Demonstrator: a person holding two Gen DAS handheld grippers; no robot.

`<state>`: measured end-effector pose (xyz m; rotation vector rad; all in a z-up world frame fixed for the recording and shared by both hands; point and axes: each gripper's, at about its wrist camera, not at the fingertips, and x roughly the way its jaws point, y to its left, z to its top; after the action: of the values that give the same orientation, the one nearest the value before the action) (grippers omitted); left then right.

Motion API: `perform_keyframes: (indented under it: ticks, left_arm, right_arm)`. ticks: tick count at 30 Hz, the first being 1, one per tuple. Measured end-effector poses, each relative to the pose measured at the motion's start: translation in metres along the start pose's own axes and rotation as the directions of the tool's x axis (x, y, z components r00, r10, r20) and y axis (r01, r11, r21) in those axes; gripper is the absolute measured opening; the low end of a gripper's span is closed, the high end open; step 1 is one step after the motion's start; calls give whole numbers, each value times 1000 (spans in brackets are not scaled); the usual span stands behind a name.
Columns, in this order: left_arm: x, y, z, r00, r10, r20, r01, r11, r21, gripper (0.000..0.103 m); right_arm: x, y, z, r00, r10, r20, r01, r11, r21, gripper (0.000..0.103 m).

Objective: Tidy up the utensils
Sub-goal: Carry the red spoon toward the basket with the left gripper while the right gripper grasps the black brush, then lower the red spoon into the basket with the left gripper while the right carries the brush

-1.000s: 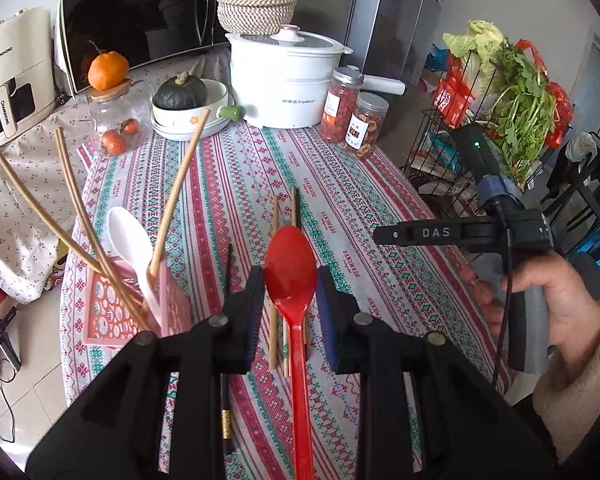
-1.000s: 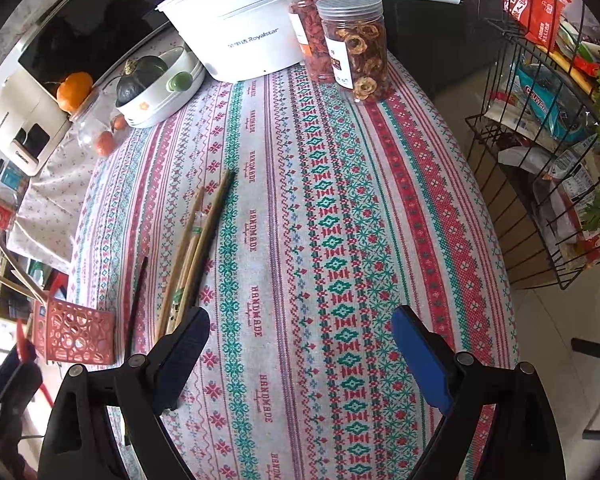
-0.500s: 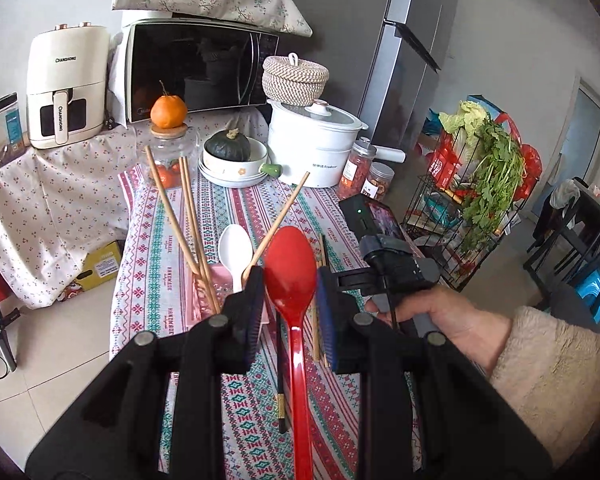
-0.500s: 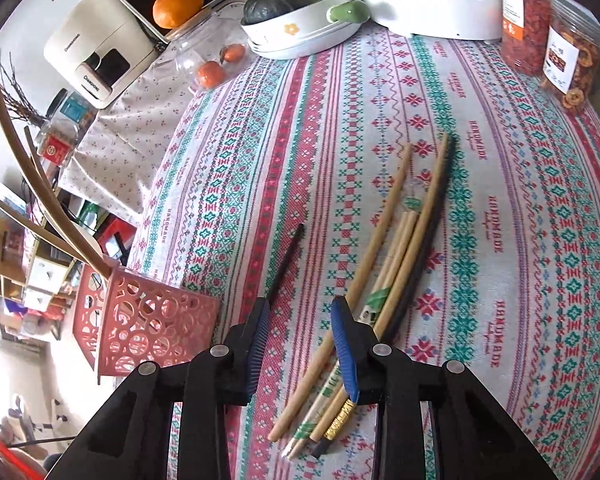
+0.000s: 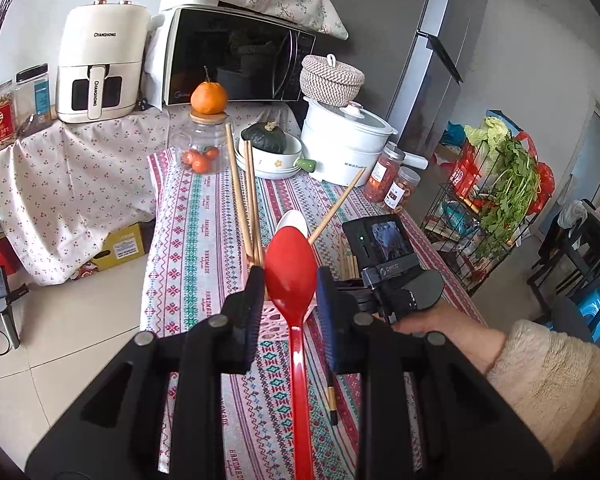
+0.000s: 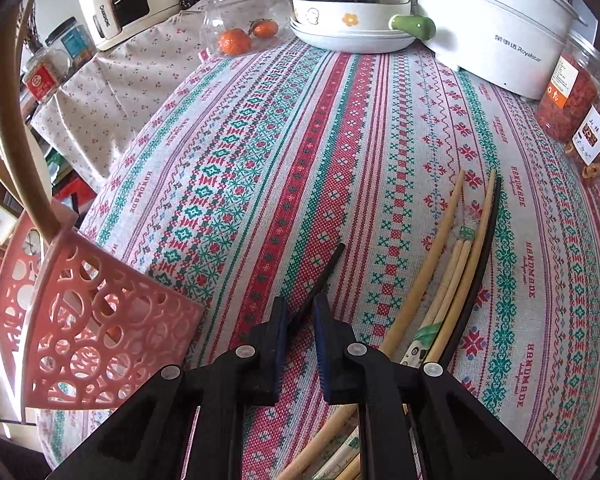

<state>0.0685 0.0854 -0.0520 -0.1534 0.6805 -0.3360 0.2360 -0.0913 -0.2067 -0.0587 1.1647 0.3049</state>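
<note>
Right wrist: chopsticks in pink basket

The desk wears a cloth striped in red, green and white. On the cloth lie a lone black chopstick and, to its right, a bundle of pale chopsticks edged by another black one. A pink basket stands near the left edge. Along the far side stand a glass jar of oranges, stacked plates under a bowl, a white pot and two snack jars.
</note>
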Motion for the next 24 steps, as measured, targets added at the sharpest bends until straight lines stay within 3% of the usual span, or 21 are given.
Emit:
perform_keyframes:
  ticks: [7,13,24]
  left_arm:
    - [6,-1,-2,1000,22,-10,-22,1000,1,28]
    - [2,1,1,999,29,16,-29,1000,-13,28]
    - [-6,-7,9,995,33,94,-32,999,-14,28]
  right_arm:
    - [-10,-12,-18,995,94,-13,-93,993,69,6]
    - [-52,-12,-36,987,131,91,-135,990,35,6]
    - [-162,4,-66,907,195,373,-177,981,-83,5]
